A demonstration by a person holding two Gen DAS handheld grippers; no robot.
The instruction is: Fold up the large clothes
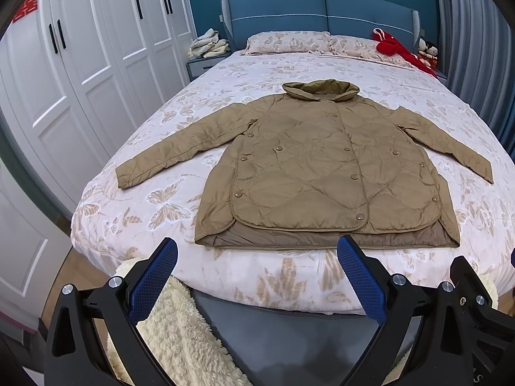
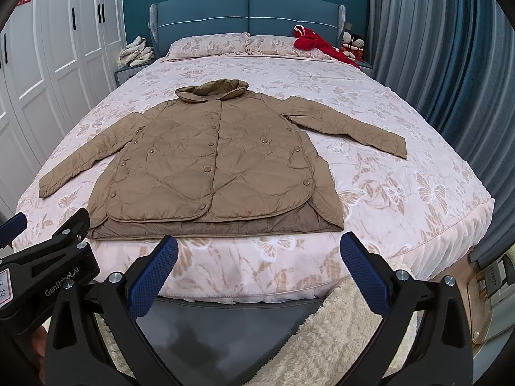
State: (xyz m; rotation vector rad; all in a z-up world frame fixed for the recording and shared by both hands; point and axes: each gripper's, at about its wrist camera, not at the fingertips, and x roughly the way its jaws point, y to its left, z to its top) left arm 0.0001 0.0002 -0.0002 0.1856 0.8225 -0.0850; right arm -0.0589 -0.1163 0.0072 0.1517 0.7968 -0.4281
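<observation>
A tan quilted jacket [image 1: 322, 167] lies flat, front up, on the bed [image 1: 225, 74], collar toward the headboard and both sleeves spread outward. It also shows in the right wrist view [image 2: 209, 164]. My left gripper [image 1: 257, 251] is open and empty, hovering over the bed's foot edge just short of the jacket hem. My right gripper [image 2: 259, 247] is open and empty, also at the foot edge below the hem. The left gripper's body shows at the lower left of the right wrist view [image 2: 48, 257].
White wardrobe doors [image 1: 80, 80] stand along the left. Blue curtains [image 2: 450, 64] hang on the right. A red garment [image 2: 318, 43] and dolls [image 2: 352, 43] lie by the pillows. A cream fleece rug [image 1: 180, 328] lies on the floor at the bed's foot.
</observation>
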